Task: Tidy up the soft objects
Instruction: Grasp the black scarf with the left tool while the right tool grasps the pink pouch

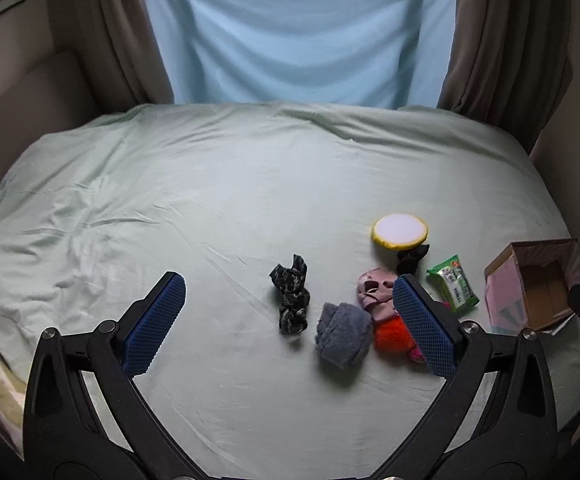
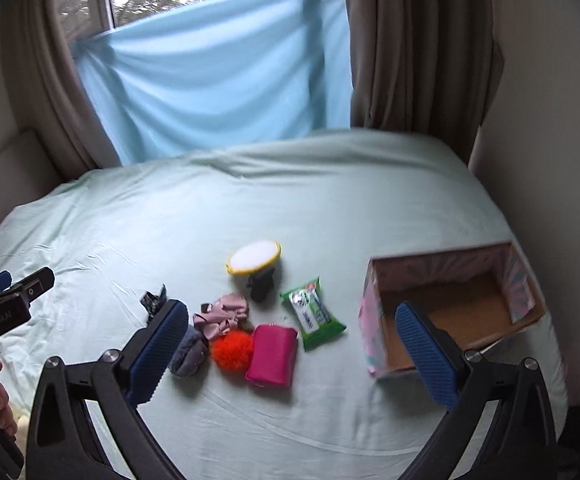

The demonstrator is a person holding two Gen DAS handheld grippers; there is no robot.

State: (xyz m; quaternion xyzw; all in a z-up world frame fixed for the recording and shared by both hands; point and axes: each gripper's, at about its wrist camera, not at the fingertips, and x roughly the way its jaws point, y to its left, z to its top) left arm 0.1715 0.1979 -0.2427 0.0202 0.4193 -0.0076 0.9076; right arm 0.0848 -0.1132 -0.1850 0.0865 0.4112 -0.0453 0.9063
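Observation:
Soft items lie in a cluster on the pale green bed sheet (image 1: 169, 208): a black patterned cloth (image 1: 291, 294), a grey fuzzy roll (image 1: 344, 334), a pink crumpled cloth (image 2: 221, 314), an orange pompom (image 2: 230, 350), a magenta pouch (image 2: 272, 354), a green tissue pack (image 2: 313, 314), a small black cloth (image 2: 261, 285) and a round yellow-rimmed pad (image 2: 254, 258). An open cardboard box (image 2: 450, 312) stands at the right. My left gripper (image 1: 290, 316) is open and empty above the cluster. My right gripper (image 2: 290, 344) is open and empty, hovering over the items.
Brown curtains (image 2: 418, 48) and a light blue cloth (image 1: 290, 32) hang behind the bed. A beige headboard (image 1: 21, 92) stands at the left. The left gripper (image 2: 5, 300) shows at the right wrist view's left edge. The bed sheet is wrinkled at the left.

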